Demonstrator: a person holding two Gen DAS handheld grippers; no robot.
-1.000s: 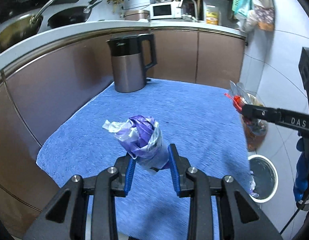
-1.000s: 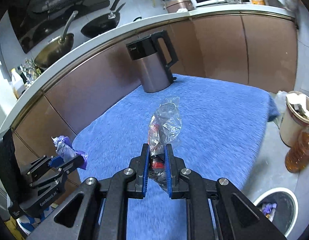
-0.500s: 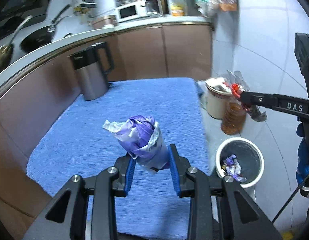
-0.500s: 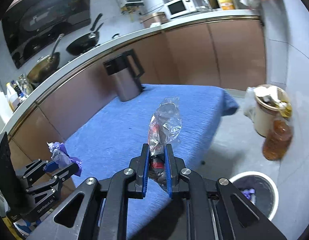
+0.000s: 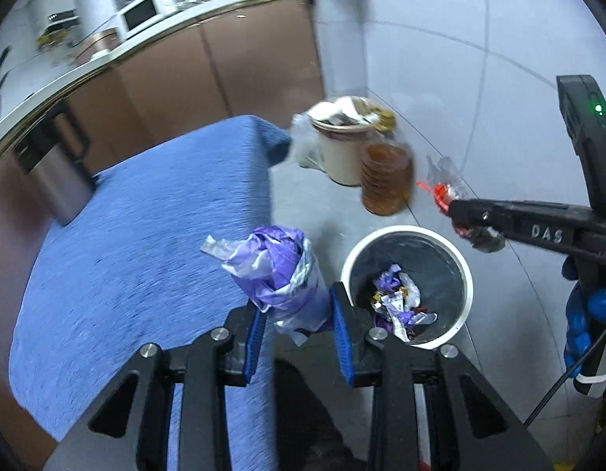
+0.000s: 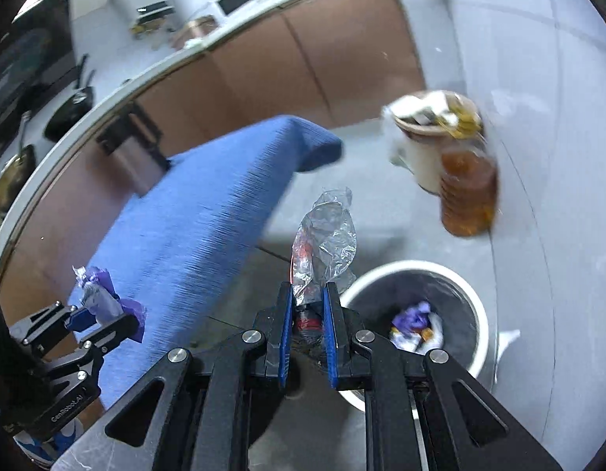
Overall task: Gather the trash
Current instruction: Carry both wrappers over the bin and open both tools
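My left gripper [image 5: 295, 310] is shut on a crumpled purple and white wrapper [image 5: 275, 271], held over the table's right edge. In the right wrist view the same gripper [image 6: 102, 314] and wrapper [image 6: 95, 294] show at the lower left. My right gripper [image 6: 307, 310] is shut on a clear plastic wrapper with red print [image 6: 322, 243]; in the left wrist view it [image 5: 455, 212] holds that wrapper [image 5: 440, 184] above the bin's far rim. A white-rimmed trash bin [image 5: 404, 235] stands on the floor with several wrappers inside, and is also seen at the lower right [image 6: 416, 265].
A blue cloth covers the table [image 5: 146, 216], with a steel kettle [image 5: 48, 172] at its far left. On the floor by the wall stand a cream bucket of scraps [image 5: 342, 149] and an amber oil bottle [image 5: 387, 180]. Brown cabinets [image 5: 224, 66] run behind.
Both grippers swung right, off the table and down toward the floor bin, each keeping its wrapper. The kettle slid to the left edge and the bin came close below.
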